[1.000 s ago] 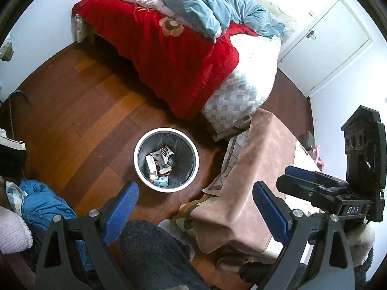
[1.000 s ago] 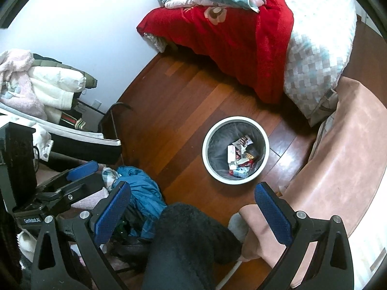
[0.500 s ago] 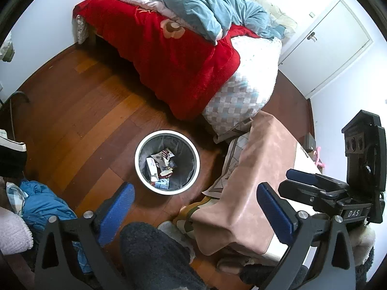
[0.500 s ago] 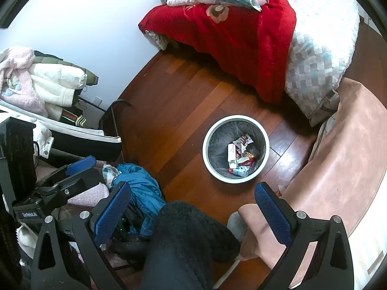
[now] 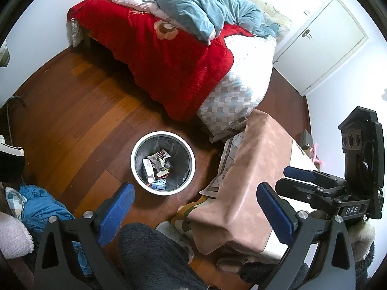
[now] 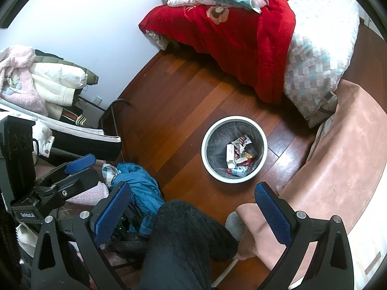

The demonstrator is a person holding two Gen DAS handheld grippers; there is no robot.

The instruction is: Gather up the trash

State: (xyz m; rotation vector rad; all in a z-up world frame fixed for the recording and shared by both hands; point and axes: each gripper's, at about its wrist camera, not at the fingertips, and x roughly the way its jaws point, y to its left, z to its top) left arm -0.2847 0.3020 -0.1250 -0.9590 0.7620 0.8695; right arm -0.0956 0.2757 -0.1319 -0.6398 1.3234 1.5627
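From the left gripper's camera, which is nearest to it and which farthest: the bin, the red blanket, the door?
1. Bin: on the floor just ahead of the left gripper.
2. Red blanket: on the bed beyond.
3. Door: far right corner.

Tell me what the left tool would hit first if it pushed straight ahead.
Probably the white trash bin on the wood floor: it sits just ahead between the open left tool; nothing shows in between, though depth is uncertain.
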